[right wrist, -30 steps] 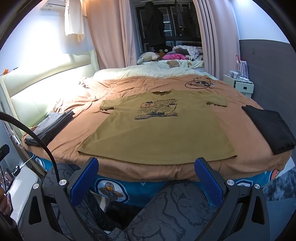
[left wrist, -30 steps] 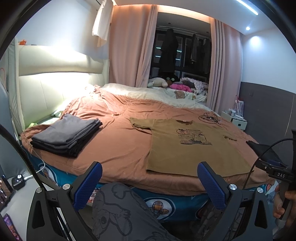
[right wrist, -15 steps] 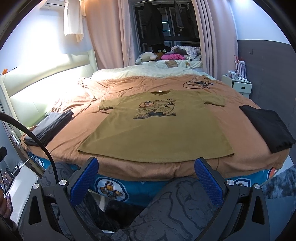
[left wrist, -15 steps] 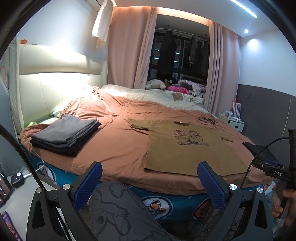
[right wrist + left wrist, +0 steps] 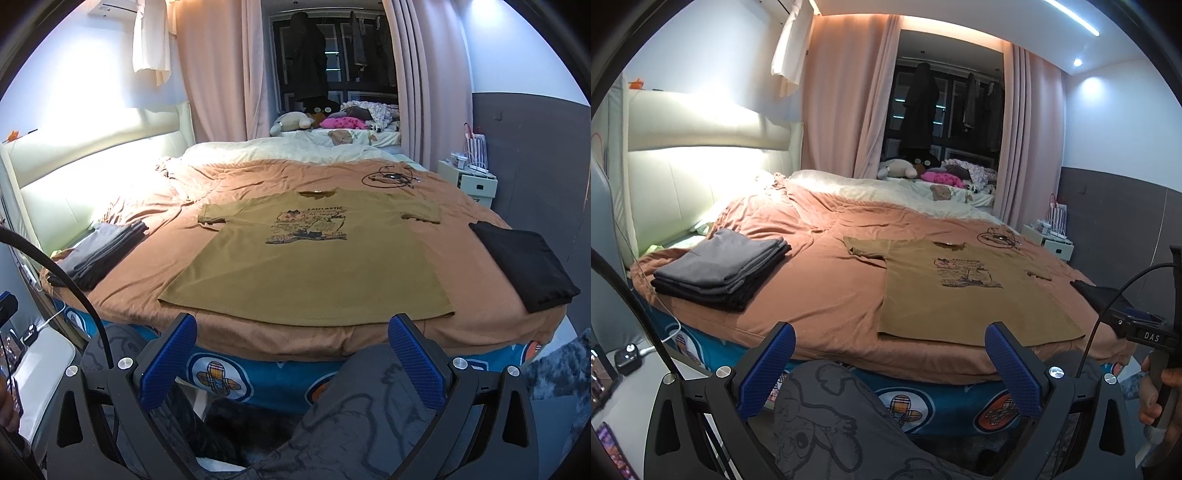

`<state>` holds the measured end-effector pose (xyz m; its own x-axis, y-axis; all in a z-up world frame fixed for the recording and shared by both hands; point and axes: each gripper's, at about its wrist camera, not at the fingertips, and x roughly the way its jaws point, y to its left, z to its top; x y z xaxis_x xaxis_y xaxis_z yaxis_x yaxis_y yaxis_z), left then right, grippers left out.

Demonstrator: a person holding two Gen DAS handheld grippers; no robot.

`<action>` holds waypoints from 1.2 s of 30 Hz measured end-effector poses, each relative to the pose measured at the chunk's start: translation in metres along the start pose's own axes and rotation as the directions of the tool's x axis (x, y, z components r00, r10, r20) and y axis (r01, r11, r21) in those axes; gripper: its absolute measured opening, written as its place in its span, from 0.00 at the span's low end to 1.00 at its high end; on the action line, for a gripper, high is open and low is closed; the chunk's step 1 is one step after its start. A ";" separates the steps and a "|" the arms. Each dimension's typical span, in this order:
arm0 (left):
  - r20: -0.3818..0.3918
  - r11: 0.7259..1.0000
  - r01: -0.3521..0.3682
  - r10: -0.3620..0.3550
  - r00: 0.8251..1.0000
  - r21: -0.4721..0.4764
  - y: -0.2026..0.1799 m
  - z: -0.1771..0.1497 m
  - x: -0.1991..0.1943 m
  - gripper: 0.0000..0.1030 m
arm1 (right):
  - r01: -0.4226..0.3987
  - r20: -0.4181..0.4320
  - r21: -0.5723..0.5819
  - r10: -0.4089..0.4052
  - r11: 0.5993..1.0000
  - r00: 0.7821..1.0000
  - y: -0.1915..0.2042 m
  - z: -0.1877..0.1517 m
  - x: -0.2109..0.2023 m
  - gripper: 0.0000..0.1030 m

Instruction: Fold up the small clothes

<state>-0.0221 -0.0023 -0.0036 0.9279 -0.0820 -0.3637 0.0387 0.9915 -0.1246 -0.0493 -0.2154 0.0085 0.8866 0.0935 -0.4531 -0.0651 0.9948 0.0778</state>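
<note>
On the bed (image 5: 236,332): one olive T-shirt (image 5: 314,266), flat
Folded stacks: two, grey (image 5: 720,269), black (image 5: 524,266)
Left gripper (image 5: 890,369): spread, empty
Right gripper (image 5: 291,362): spread, empty

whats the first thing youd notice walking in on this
An olive t-shirt lies spread flat, print up, in the middle of the bed, unfolded. A folded grey stack sits to its left and a folded black garment to its right. Both the left gripper and right gripper are open, short of the bed.
</note>
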 end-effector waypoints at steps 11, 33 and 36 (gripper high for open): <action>0.002 1.000 -0.003 0.003 1.000 0.004 0.000 0.005 -0.001 1.00 | -0.004 0.015 0.001 0.004 1.000 1.000 -0.001 -0.003 0.004 1.00; -0.083 0.999 -0.027 0.024 0.996 -0.041 0.020 0.043 0.120 0.98 | -0.028 -0.038 -0.038 0.027 0.999 0.999 -0.006 0.050 0.109 1.00; -0.110 0.998 -0.037 0.031 0.993 -0.051 0.026 0.054 0.153 0.93 | -0.036 -0.063 -0.043 0.034 0.998 0.997 -0.006 0.068 0.140 1.00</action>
<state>0.1413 0.0163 -0.0125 0.8823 -0.0614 -0.4666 -0.0147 0.9874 -0.1578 0.1061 -0.2108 0.0047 0.8532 0.1293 -0.5053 -0.1169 0.9915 0.0563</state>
